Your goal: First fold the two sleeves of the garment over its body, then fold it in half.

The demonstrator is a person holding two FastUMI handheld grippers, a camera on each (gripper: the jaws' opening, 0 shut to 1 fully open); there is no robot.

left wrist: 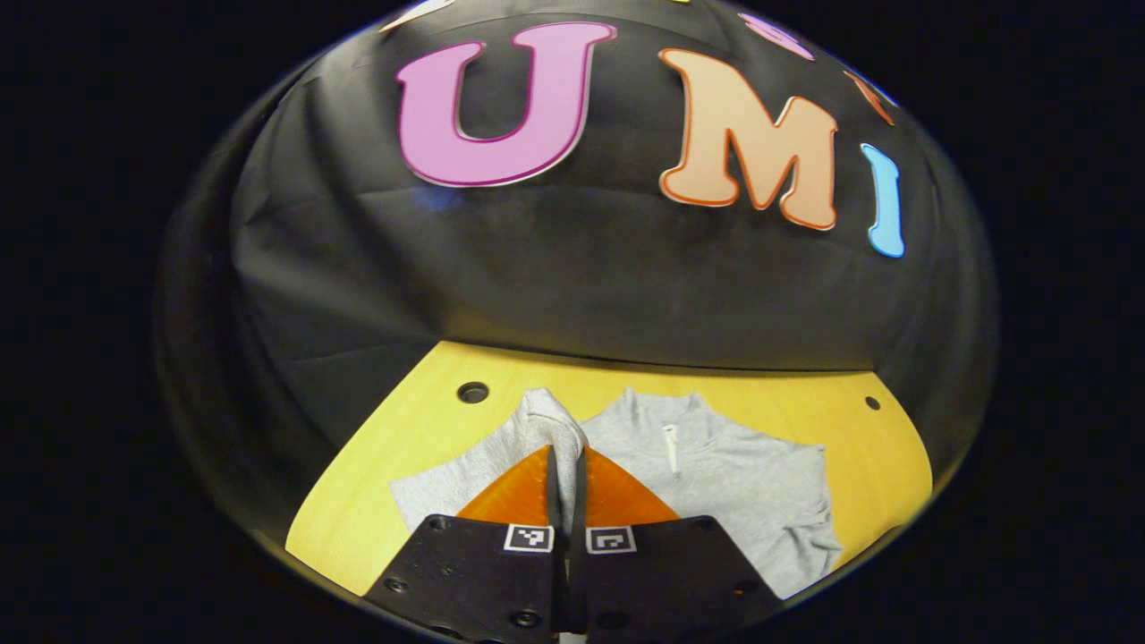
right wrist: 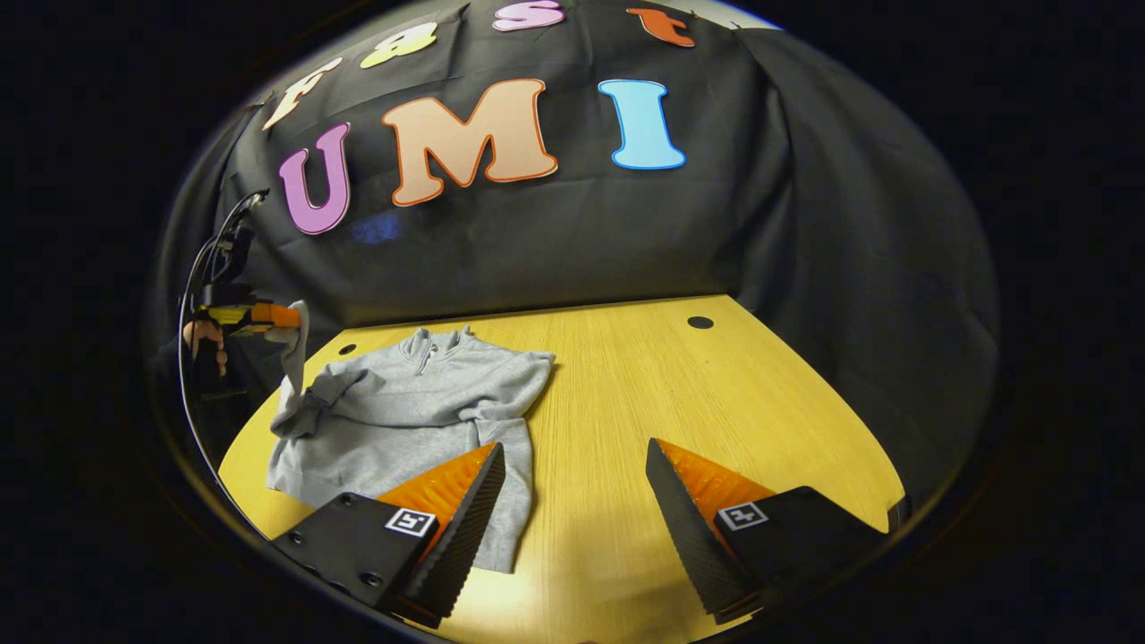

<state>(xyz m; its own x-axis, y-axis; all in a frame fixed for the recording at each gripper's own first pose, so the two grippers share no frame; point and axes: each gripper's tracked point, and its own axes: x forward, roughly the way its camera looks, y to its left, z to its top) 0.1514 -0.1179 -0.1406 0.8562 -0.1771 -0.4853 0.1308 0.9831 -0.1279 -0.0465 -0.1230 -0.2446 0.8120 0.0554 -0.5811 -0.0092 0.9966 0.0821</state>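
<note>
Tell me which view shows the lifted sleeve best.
The right gripper view: the sleeve hangs from the left gripper down to the gray garment. The left gripper view catches just a fold of sleeve pinched at its gripper.

Right gripper [right wrist: 572, 501] open above table [right wrist: 716, 394]; left gripper [right wrist: 284, 324] lifts garment's [right wrist: 402, 411] sleeve [right wrist: 293, 358].

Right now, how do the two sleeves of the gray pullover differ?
The left sleeve is lifted off the wooden table, pinched in the left gripper, whose fingers are closed on it; the right sleeve lies folded across the pullover's body. The right gripper hovers open, holding nothing. Both sleeves are the same gray knit.
</note>
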